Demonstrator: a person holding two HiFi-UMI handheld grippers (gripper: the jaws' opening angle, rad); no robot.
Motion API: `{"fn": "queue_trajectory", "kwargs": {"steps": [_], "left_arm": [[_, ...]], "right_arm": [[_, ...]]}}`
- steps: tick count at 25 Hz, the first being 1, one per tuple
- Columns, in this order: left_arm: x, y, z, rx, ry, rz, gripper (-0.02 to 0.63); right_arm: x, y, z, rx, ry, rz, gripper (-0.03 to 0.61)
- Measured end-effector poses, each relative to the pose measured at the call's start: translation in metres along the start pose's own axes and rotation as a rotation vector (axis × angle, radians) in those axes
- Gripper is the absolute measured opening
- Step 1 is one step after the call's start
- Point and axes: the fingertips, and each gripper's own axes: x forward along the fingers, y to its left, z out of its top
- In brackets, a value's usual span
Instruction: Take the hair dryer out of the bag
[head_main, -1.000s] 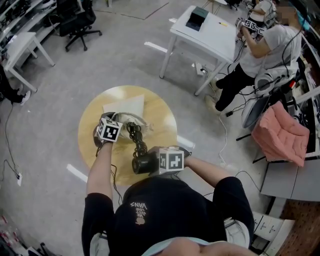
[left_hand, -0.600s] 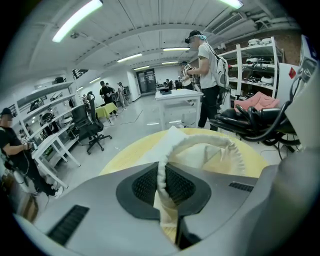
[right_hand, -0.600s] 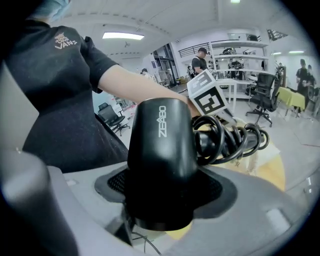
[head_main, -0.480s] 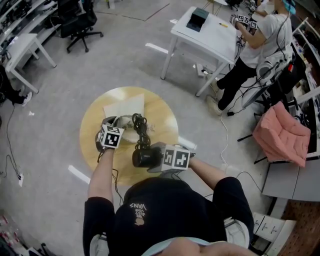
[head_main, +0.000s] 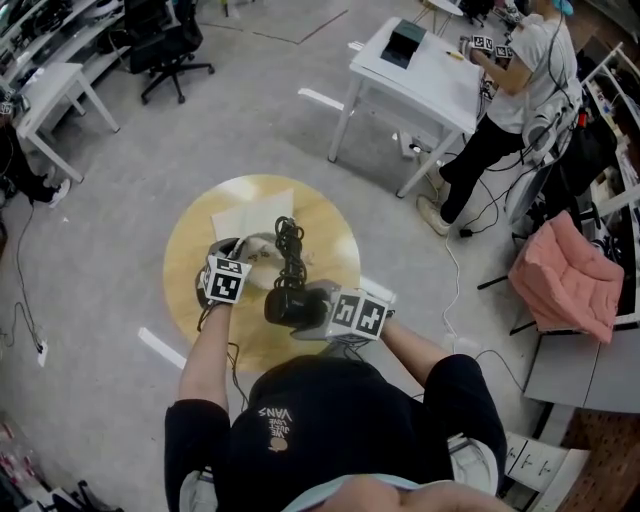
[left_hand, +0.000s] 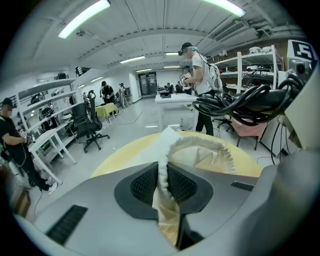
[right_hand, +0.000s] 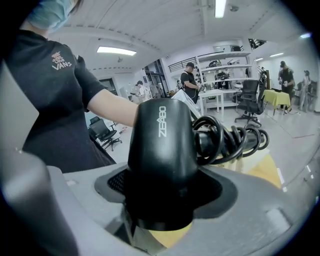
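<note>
Holding the hair dryer (right_hand: 162, 150) by its black barrel, your right gripper (right_hand: 160, 192) has both pads clamped on it. The handle and the coiled cord (head_main: 290, 240) point away from you toward 12 o'clock. A grip on the barrel rather than on the cord looks sensible, since the heavy end stays under control and the coil simply follows. The dryer sits raised over the counter (head_main: 335, 240) at about 5 o'clock of its round top. It appears clear of the bag (head_main: 250, 212), though the cord bundle hangs just over the bag's mouth.

Your left gripper (left_hand: 165, 185), at about 8 o'clock of the counter, has the bag's gathered rim between its jaws. Those jaws are opening, yet the pads look to be touching the cloth. The rim stands up in an arch beyond them, so this gripper seems to be there to pin the bag down and keep its mouth open while the dryer leaves. The rest of the bag lies flat and pale toward 11 o'clock.

The counter is a small round wooden top on a grey floor (head_main: 120, 170). A white table (head_main: 430, 70) stands at 1 o'clock with a person (head_main: 510, 80) working at it. A black office chair (head_main: 165, 40) is at 11 o'clock and a pink cushion (head_main: 565, 275) at 3 o'clock, all well apart from your work.
</note>
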Motion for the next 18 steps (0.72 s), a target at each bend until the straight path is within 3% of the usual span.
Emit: {"fn": "queue_trajectory", "kwargs": {"steps": [7, 18], "left_arm": [[-0.011, -0.007, 0.001, -0.035, -0.008, -0.019, 0.118], [-0.047, -0.008, 0.012, -0.062, -0.107, 0.023, 0.127]], "right_arm": [[-0.008, -0.012, 0.015, 0.045, -0.093, -0.020, 0.348], [-0.016, -0.021, 0.033, 0.091, -0.211, -0.022, 0.348]]}}
